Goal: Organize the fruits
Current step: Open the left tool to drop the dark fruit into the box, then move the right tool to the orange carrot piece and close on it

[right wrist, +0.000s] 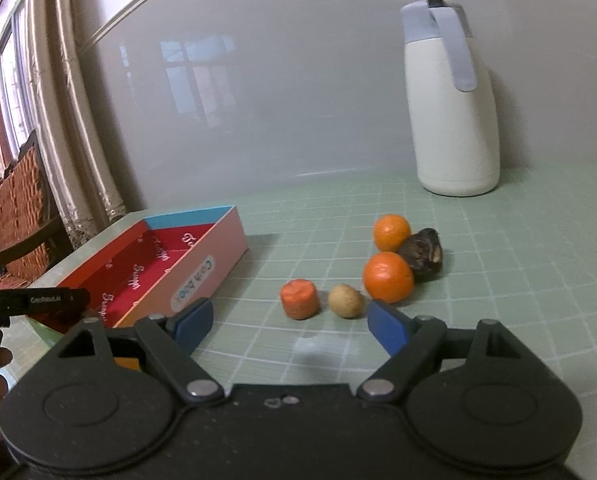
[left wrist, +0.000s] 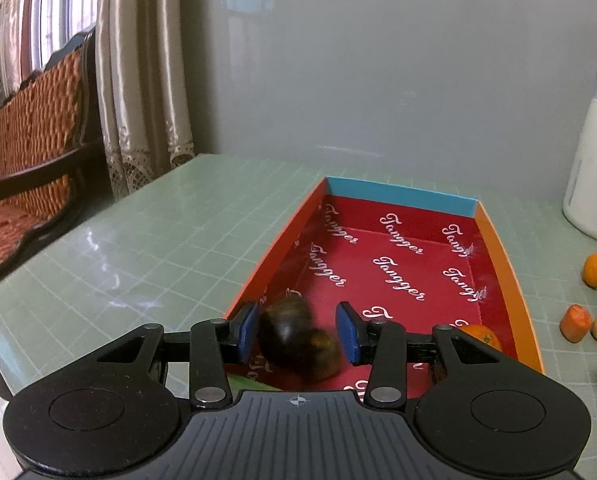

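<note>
L hand-held gripper point(left wrist: 296, 330) sits low over the near end of the red box point(left wrist: 510, 280), jaws part open. A dark fruit point(left wrist: 288, 330) lies between its pads point(left wrist: 245, 332); the L pad looks to touch it, the R pad stands clear, so I read it as not clamped, though blur makes this unsure. A second dark round shape point(left wrist: 320, 354) sits just beside it, maybe a separate fruit, can't tell. An orange point(left wrist: 480, 336) is already in the box near the R wall.

R hand-held gripper point(right wrist: 290, 320) is wide open w/ nothing in it, over the green bench point(right wrist: 498, 280). Loose items lie just ahead of it: carrot stub point(right wrist: 299, 299), pale small fruit point(right wrist: 345, 300), two oranges point(right wrist: 388, 277) point(right wrist: 391, 233), dark fruit point(right wrist: 420, 255) behind them. White jug point(right wrist: 450, 112) further back.

Key relation: the pale fruit & carrot stub lie nearly straight ahead between the R jaws, slightly R of centre; the near orange is in line w/ the R pad. R hand is far nearer this cluster; the box lies to its L
</note>
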The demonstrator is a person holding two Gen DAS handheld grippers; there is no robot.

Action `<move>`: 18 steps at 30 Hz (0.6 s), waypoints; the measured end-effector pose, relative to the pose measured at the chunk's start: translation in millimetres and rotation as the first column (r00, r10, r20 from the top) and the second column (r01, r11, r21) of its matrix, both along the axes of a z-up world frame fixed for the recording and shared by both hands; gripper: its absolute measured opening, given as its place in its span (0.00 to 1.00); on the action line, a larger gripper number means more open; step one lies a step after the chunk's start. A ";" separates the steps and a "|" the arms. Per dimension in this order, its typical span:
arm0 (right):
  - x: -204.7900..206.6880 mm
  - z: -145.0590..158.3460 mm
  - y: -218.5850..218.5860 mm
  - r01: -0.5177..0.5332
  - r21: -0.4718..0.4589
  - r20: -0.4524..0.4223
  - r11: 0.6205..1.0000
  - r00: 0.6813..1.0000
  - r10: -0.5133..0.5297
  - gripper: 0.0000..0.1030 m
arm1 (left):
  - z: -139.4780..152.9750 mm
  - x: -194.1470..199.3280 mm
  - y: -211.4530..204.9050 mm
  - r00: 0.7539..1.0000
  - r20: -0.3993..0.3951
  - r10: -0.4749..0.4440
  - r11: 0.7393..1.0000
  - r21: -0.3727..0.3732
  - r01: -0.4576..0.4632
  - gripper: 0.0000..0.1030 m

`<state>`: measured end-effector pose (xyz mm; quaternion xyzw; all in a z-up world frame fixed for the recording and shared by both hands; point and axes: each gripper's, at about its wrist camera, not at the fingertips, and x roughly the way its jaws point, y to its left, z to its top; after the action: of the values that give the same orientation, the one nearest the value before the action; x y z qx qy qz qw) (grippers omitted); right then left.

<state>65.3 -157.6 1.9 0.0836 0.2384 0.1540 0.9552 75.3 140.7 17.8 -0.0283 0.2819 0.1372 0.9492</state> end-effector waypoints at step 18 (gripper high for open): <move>29.5 -10.5 22.8 -0.044 -0.006 -0.077 0.999 0.996 0.043 0.61 | 10.6 -45.7 -5.6 0.990 0.136 -0.030 0.998 0.057 0.022 0.79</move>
<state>94.8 -134.7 -8.5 0.0805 0.2773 0.1706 0.9421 29.6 135.1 28.4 -0.0077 0.2128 0.1305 0.9683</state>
